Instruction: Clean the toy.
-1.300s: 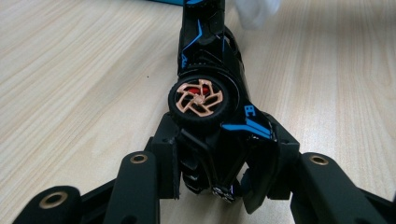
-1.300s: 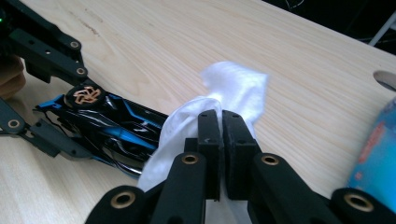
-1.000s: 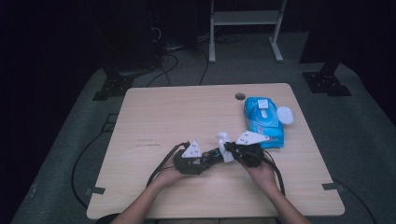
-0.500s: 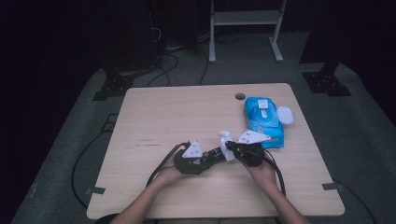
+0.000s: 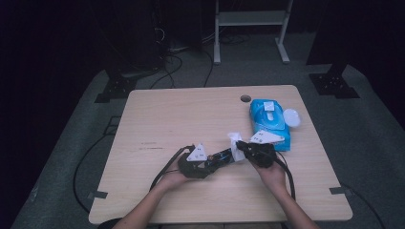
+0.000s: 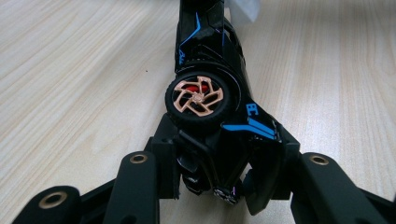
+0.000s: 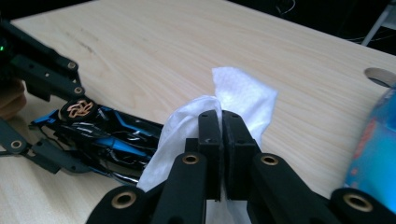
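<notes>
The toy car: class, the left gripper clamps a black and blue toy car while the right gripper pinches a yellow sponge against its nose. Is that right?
Not quite. The right gripper pinches a white wipe, not a yellow sponge, as the right gripper view shows. The left gripper does clamp the black and blue toy car.

one wooden worktop [image 5: 191, 114] carrying a small set of things: one black toy car [image 6: 210, 84] with blue stripes, of which one copper-spoked wheel [image 6: 200, 96] faces the left gripper view; one white wipe [image 7: 233, 100]; one blue pack of wipes [image 5: 268, 117]; one white round lid [image 5: 291, 117] beside the pack; one round hole [image 5: 245, 98] through the worktop near its far edge; two hand-held grippers, one left gripper [image 5: 206, 164] and one right gripper [image 5: 239, 145], each with two black fingers
</notes>
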